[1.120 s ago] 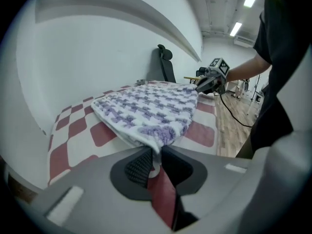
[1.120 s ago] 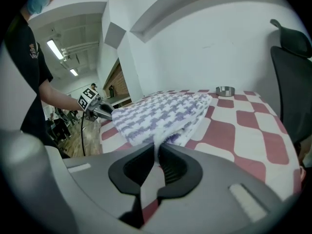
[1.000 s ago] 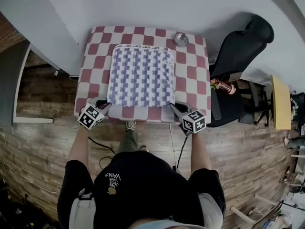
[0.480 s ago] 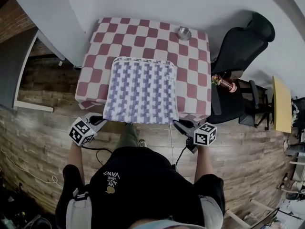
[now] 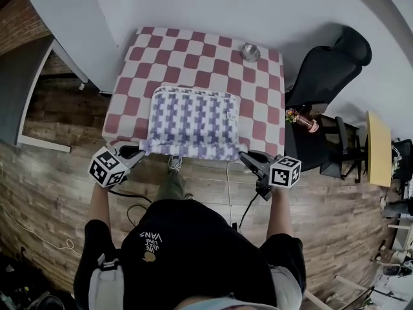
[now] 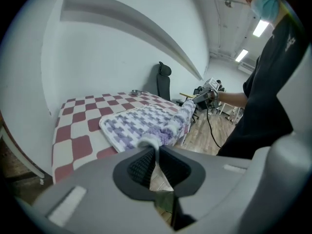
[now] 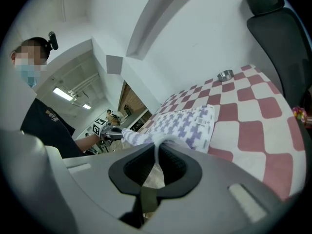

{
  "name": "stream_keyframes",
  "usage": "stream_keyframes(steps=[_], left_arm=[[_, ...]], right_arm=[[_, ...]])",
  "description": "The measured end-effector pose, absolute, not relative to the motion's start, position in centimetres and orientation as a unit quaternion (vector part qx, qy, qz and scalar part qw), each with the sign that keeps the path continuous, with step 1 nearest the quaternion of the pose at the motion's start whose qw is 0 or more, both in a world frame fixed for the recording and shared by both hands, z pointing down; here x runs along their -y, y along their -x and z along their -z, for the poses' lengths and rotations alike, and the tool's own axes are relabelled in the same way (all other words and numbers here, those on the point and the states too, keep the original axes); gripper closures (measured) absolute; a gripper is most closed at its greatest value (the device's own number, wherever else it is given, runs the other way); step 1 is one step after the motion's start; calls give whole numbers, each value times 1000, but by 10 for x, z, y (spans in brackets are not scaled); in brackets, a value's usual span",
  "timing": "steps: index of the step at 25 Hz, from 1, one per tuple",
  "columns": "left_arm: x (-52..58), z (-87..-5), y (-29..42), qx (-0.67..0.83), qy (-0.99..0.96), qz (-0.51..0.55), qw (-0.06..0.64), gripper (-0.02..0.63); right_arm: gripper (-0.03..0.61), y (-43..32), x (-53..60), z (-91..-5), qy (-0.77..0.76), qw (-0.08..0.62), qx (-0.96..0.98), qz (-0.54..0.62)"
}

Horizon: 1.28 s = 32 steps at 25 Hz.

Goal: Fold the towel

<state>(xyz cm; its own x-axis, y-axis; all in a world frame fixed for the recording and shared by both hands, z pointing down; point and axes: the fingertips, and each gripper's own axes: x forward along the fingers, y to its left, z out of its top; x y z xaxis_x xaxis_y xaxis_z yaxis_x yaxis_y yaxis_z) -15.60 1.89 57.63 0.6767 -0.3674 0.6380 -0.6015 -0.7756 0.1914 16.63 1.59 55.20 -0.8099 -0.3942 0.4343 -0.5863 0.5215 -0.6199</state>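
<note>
Table (image 5: 193, 60): red-white checks (towel (image 5: 191, 121) atop) | floor (image 5: 51, 186): wood planks | chair (image 5: 326, 63): black

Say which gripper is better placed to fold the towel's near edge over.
Neither alone. The left gripper, its fingers just closed tighter, and the right gripper each pinch a near towel corner, so both should probably move together.

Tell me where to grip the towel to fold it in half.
Take the towel by its two near corners, coming from the front of the table: it lies flat and squared to that edge. The left gripper and right gripper are shut on them.
</note>
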Motion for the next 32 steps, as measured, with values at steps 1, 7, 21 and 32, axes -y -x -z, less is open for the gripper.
stream_keyframes(steps=[1,7,21,32], left_arm=[[-6,-574,156,270,-894,-298,198,589],[72,-576,157,271,-890,-297,217,591],[209,-632,146,267,-852,-308,328,591],[218,-646,161,310,-792,-186,491,399]], right_arm=[[546,-166,-3,-551,-287,118,861,-403],[549,-165,74,-552,-317,99,846,-417],[549,-173,204,-618,-388,154,787,-454],[438,-181,214,-638,-424,159,761,-464]])
